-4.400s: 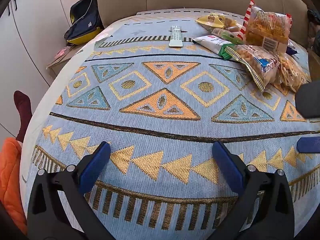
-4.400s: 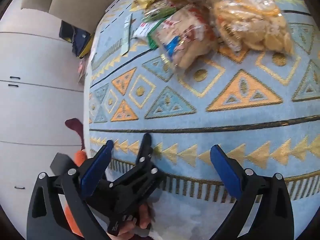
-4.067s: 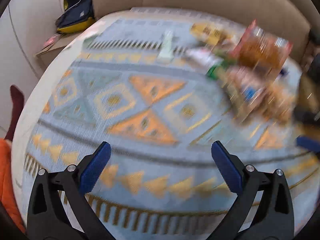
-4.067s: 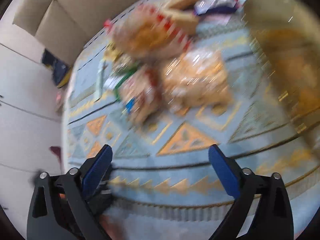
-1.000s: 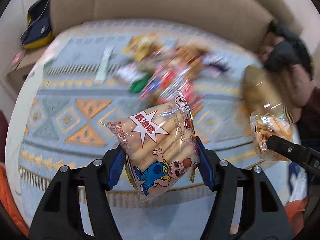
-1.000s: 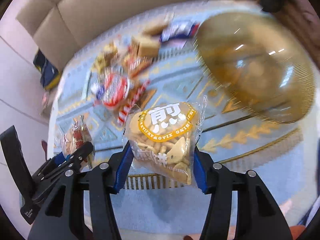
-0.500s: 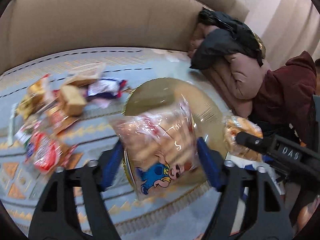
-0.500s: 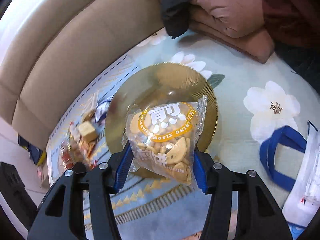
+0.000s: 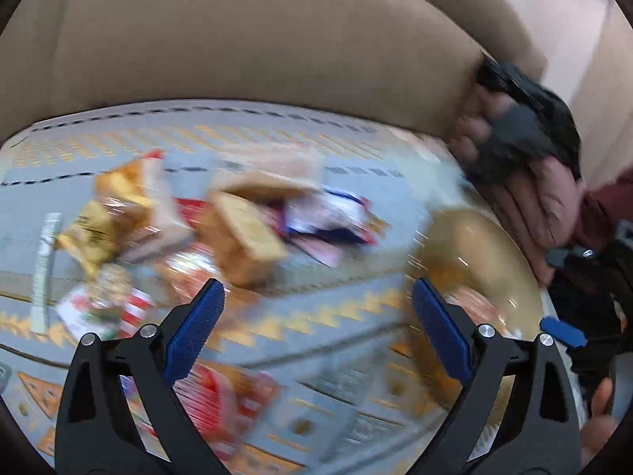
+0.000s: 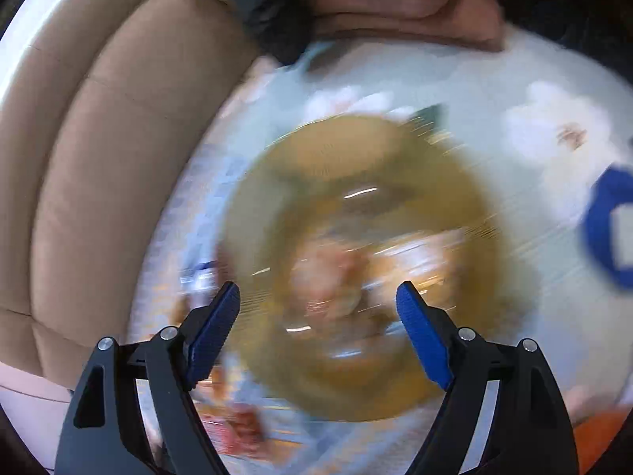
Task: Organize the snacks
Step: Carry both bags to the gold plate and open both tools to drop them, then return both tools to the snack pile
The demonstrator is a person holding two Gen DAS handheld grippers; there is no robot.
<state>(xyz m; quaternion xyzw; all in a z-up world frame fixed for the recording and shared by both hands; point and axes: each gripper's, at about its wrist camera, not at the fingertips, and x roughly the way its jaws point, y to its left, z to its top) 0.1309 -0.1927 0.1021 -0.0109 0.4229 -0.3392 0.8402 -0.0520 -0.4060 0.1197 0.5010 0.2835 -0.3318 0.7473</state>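
While both views were smeared by motion, the main relations could still be read. The left hand-held gripper (image 9: 316,330) stood wide, its jaws having just been opening, with nothing between the pads. The right hand-held gripper (image 10: 318,330) was likewise wide, its jaws also having just been opening, and it gripped nothing.

Containers: one amber dish (image 10: 328,146) lay on the bed cover (image 9: 253,126). In the right wrist view the dish sat directly beyond the right hand-held gripper, and a blurred snack packet (image 10: 336,273) lay inside it, near its middle. Whether one packet or two lay there could not be told. In the left wrist view the same dish (image 9: 467,229) lay to the far right, with a reddish packet (image 9: 478,308) showing inside its near part.

Remaining snacks: a loose pile (image 9: 166,237) lay on the cover, far and left of the left hand-held gripper. A tan block-shaped pack (image 9: 241,237) sat closest to the gripper's centre line, its long axis running from far-left to near-right. A red-striped packet (image 9: 213,396) lay nearer, below the open jaws.

Judgement: the left hand-held gripper was the nearer to the pile and the better placed for the next pick; the right one remained over the dish. A folded garment (image 9: 530,182) lay far right against the sofa back (image 9: 237,39).
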